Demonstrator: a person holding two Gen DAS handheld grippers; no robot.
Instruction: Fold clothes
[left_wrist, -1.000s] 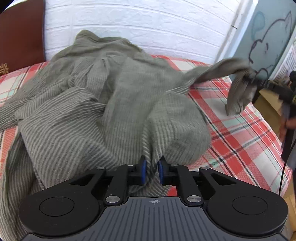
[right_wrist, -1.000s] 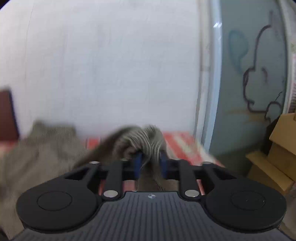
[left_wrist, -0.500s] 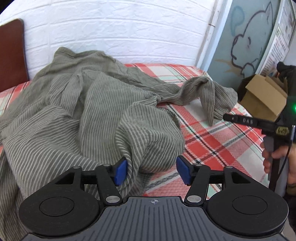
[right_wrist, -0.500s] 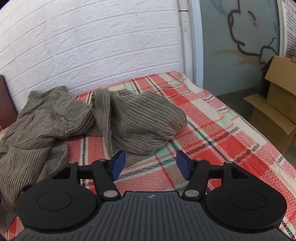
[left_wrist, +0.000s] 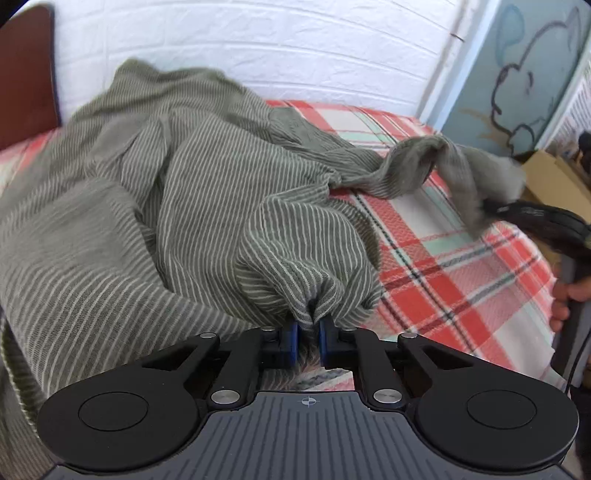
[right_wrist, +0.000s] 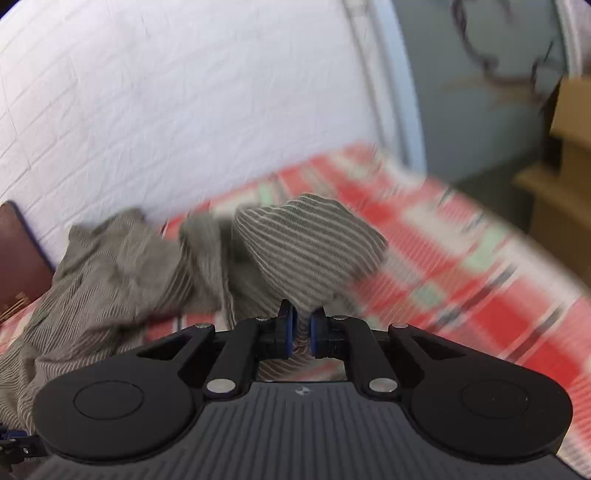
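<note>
Left view only — hand (left_wrist: 565, 295) (right-side) behind striped garment (left_wrist: 184, 206).

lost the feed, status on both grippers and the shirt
Left gripper shut on striped shirt. Right gripper closing on its sleeve. Shirt crumpled on plaid bed, nothing blocking.

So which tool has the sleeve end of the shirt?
The right tool, closing on the narrow sleeve end stretched out over the plaid sheet. The left tool instead pinches a bunched fold of the shirt's body.
</note>
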